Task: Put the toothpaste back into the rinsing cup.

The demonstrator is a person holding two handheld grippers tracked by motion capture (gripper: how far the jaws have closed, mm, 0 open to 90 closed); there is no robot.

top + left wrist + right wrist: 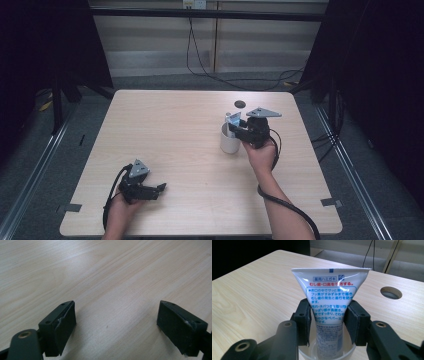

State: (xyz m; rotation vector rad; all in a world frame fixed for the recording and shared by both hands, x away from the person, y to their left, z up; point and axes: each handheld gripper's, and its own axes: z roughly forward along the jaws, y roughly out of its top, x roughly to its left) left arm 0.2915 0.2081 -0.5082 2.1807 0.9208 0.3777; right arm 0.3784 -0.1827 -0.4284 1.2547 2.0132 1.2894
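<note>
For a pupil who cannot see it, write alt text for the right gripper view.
A white toothpaste tube stands crimped end up in a white cup, between the two black pads of the right gripper. Behind lies a pale wooden table with a round hole.

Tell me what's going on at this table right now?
A person works with a hand-held gripper in each hand. The right hand-held gripper has its jaws around a toothpaste tube standing crimped end up in a white cup; whether the pads still press it is unclear. The left hand-held gripper rests open over the bare wooden table.
</note>
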